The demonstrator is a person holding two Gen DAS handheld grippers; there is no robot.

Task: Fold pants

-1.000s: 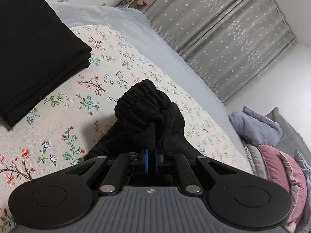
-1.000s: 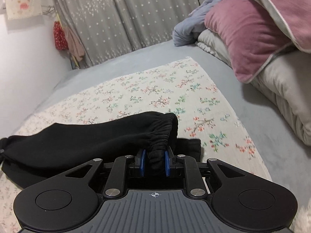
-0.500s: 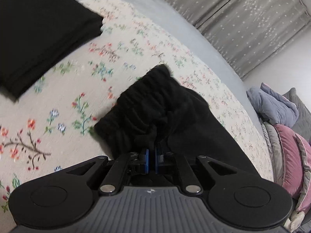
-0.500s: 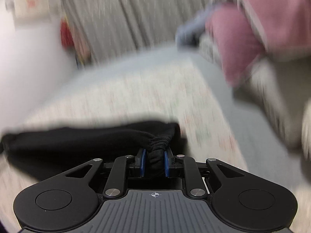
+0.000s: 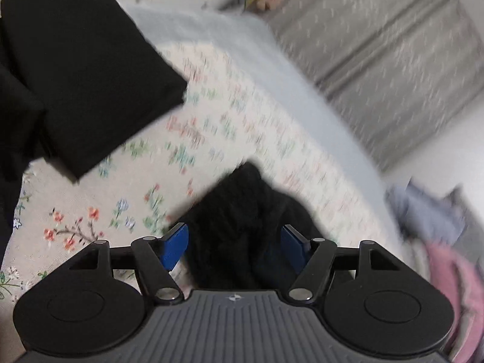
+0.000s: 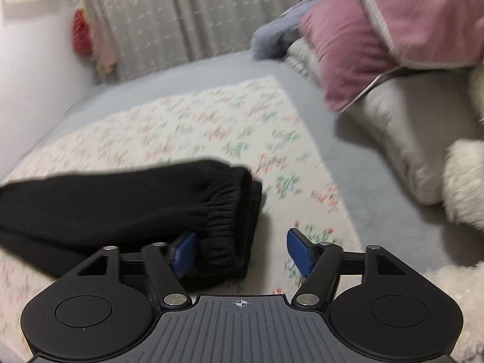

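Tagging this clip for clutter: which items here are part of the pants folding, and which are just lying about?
In use: black pants; left gripper and right gripper, both open.

Lying about: folded black garment; pink pillow; grey-blue cloth; floral sheet underneath.

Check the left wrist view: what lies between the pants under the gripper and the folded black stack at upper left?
Only bare floral sheet separates the pants from the black stack.

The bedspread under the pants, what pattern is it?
Cream bedspread with small flowers; clearest in the left wrist view.
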